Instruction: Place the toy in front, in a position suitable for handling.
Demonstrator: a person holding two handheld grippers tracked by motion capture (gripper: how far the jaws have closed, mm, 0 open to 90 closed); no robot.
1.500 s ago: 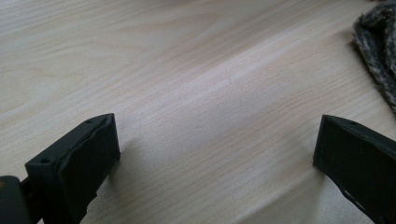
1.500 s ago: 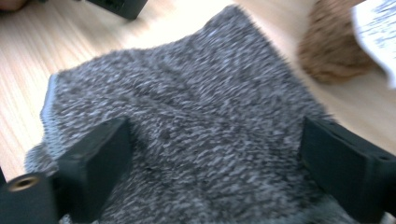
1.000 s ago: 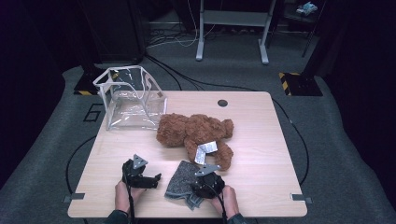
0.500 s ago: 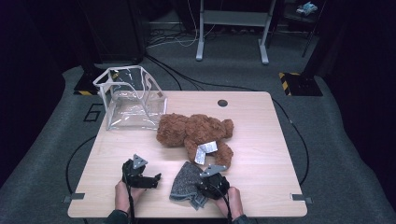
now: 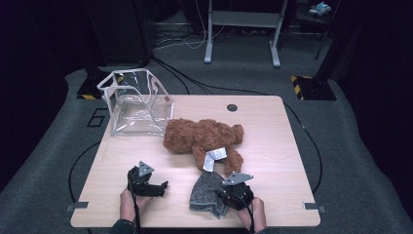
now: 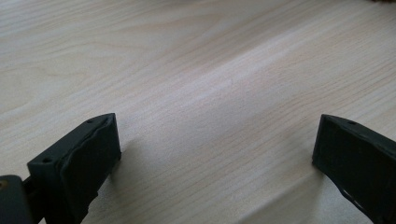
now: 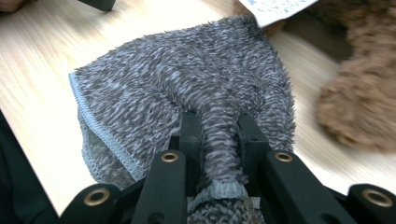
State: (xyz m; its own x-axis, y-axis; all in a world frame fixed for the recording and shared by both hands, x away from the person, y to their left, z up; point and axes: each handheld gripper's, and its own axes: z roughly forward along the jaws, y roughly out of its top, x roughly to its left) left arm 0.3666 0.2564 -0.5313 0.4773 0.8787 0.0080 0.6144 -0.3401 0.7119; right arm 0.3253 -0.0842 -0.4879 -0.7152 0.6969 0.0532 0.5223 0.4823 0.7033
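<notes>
Grey fluffy cloth (image 7: 187,88), soft, light and floppy, lies bunched between the right claw's (image 7: 219,128) jaws, which have just closed on a fold, spreading beyond its tips; that thick ridge suits gripping. Left claw (image 6: 217,154) gapes, nothing between.

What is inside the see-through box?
The clear box looks empty: through its walls only the wooden table shows. Glare on the plastic could hide something small.

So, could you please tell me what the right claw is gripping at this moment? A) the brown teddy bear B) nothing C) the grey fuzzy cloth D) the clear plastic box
C: in the right gripper view, the right claw pinches a fold of the grey fuzzy cloth.
</notes>
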